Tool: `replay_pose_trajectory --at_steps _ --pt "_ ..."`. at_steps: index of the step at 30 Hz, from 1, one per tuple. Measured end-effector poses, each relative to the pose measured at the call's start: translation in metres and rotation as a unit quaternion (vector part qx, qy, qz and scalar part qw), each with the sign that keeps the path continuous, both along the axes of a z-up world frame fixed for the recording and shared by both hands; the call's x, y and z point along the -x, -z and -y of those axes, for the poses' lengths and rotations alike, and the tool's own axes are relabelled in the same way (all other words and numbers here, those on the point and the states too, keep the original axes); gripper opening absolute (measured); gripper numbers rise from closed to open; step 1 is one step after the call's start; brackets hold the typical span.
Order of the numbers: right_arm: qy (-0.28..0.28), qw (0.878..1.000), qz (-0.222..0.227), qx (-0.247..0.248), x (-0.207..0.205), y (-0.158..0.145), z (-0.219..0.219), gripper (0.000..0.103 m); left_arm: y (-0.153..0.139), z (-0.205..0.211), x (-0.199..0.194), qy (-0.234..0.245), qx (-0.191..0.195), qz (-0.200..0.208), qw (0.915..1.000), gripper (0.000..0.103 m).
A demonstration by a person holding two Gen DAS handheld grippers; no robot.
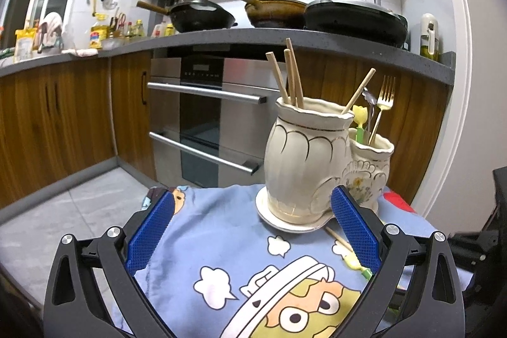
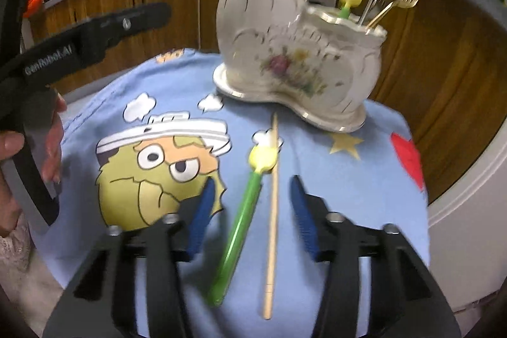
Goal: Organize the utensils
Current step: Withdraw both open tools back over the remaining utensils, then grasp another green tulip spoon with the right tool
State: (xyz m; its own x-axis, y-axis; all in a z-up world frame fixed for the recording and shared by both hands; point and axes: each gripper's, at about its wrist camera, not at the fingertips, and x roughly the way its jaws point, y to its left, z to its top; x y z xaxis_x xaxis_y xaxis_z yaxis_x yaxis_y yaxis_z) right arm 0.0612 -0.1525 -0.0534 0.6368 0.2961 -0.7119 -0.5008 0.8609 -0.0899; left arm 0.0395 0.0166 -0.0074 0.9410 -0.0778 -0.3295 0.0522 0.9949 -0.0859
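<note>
Right gripper (image 2: 250, 211) is hovering low over the blue cartoon cloth (image 2: 348, 179), jaws spread wide and holding nothing, with a green-handled utensil (image 2: 240, 230) and a single wooden chopstick (image 2: 272, 211) lying side by side on the cloth between its blue pads (image 2: 301, 211). Left gripper (image 1: 252, 230) is also sitting open and empty above the cloth, its right pad just in front of the cream ceramic holder (image 1: 301, 154). The holder is standing upright at the cloth's far edge, carrying chopsticks (image 1: 290, 75) in its tall compartment and a gold fork (image 1: 385, 97) in the short one.
</note>
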Motion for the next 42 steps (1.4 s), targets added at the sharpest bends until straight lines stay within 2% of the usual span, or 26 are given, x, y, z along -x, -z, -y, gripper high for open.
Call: replay_pose_trajectory --at_steps 1,4,12,14,15,16,19,24,28,31,35,42 --pt "0.002 1.000 -0.011 0.000 -0.002 0.002 0.000 0.030 0.000 -0.001 0.000 -0.001 0.002 -0.001 1.0000 0.098" --pt "0.004 1.000 -0.029 -0.004 -0.004 0.005 0.000 0.024 0.000 -0.002 -0.001 -0.001 0.006 -0.002 1.0000 0.098" --pt "0.017 0.998 -0.059 -0.007 -0.019 0.011 -0.005 0.023 0.000 -0.002 -0.001 -0.001 0.005 0.000 1.0000 0.098" --pt "0.017 0.998 -0.059 -0.013 -0.023 0.012 -0.006 0.021 0.000 -0.002 -0.001 -0.001 0.005 -0.001 1.0000 0.098" --pt "0.016 0.998 -0.059 -0.015 -0.024 0.012 -0.006 0.015 0.000 -0.002 -0.001 -0.001 0.005 -0.001 1.0000 0.098" --pt "0.013 0.998 -0.057 -0.015 -0.023 0.012 -0.007 0.011 0.000 -0.002 -0.001 0.000 0.005 -0.001 1.0000 0.098" --pt "0.010 0.999 -0.042 -0.012 -0.018 0.012 -0.008 0.010 0.000 -0.001 -0.001 0.000 0.004 -0.001 1.0000 0.098" --pt "0.011 0.998 -0.027 -0.059 -0.016 -0.002 0.009 0.010 0.001 0.001 0.000 0.001 -0.002 -0.001 1.0000 0.098" --pt "0.025 0.997 0.006 -0.077 -0.015 -0.020 0.029 0.010 0.001 0.007 0.000 0.003 -0.014 -0.001 0.9999 0.098" --pt "0.043 0.996 0.035 -0.070 -0.020 -0.026 0.040 0.010 0.001 0.015 0.002 0.001 -0.033 0.000 0.9995 0.098" --pt "0.056 0.995 0.036 -0.080 -0.028 -0.024 0.055 0.010 0.004 0.033 0.003 0.007 -0.048 -0.025 0.9985 0.098" --pt "0.069 0.992 0.048 -0.094 -0.032 -0.027 0.081 0.010 0.018 0.073 -0.006 0.042 -0.041 -0.108 0.9924 0.097"
